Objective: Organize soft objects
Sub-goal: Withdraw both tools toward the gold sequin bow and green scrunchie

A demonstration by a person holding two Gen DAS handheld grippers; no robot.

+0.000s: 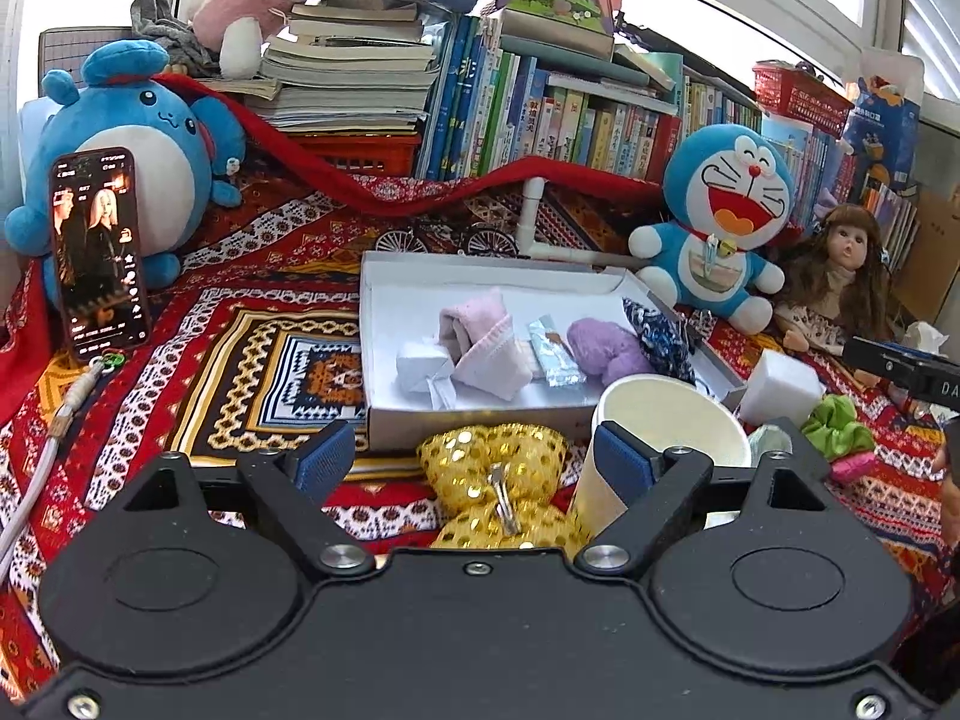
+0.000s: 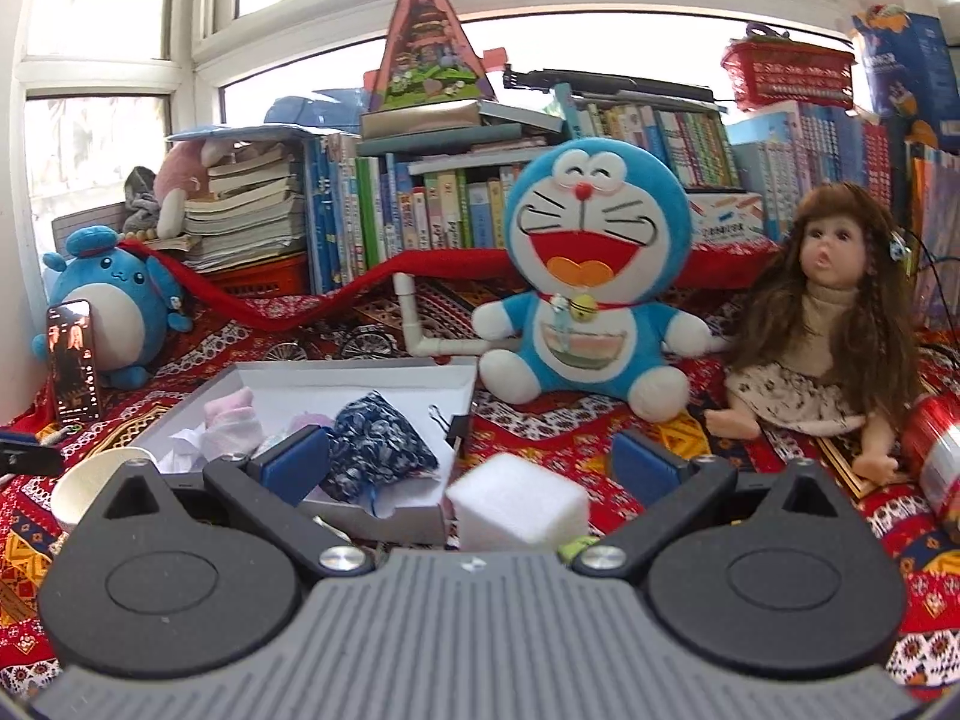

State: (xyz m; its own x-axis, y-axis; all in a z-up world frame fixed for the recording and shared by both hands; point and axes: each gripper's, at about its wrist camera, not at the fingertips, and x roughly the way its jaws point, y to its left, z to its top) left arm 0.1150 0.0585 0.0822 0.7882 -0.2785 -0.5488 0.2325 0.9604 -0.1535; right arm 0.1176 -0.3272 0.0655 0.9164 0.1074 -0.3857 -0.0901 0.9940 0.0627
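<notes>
left wrist view: the left tongs (image 1: 474, 459) stand wide apart with nothing clamped; a gold sequin bow (image 1: 501, 489) lies on the patterned cloth (image 1: 252, 324) between and just below the blue pads. a paper cup (image 1: 666, 420) sits at about 2 o'clock from the bow, just behind the right-side pad; whether anything is in it cannot be told. beyond, at 12 o'clock, is an open white box (image 1: 384, 312) holding a pink sock (image 1: 480, 336), a folded white paper (image 1: 423, 363), a small foil packet (image 1: 555, 351), a purple fuzzy piece (image 1: 606, 348) and a dark floral pouch (image 1: 657, 333) against its right wall. a white foam cube (image 1: 780, 387) and a green scrunchie (image 1: 837, 423) lie outside the box at 3 o'clock.

right wrist view: the right tongs (image 2: 471, 465) are also spread, gripping nothing; the foam cube (image 2: 519, 507) rests on the cloth between them, apart from both pads. the box (image 2: 336, 375) lies at 10 o'clock, with the floral pouch (image 2: 378, 441) nearest and the pink sock (image 2: 231, 417) behind. the cup (image 2: 90, 480) is at 9 o'clock.
</notes>
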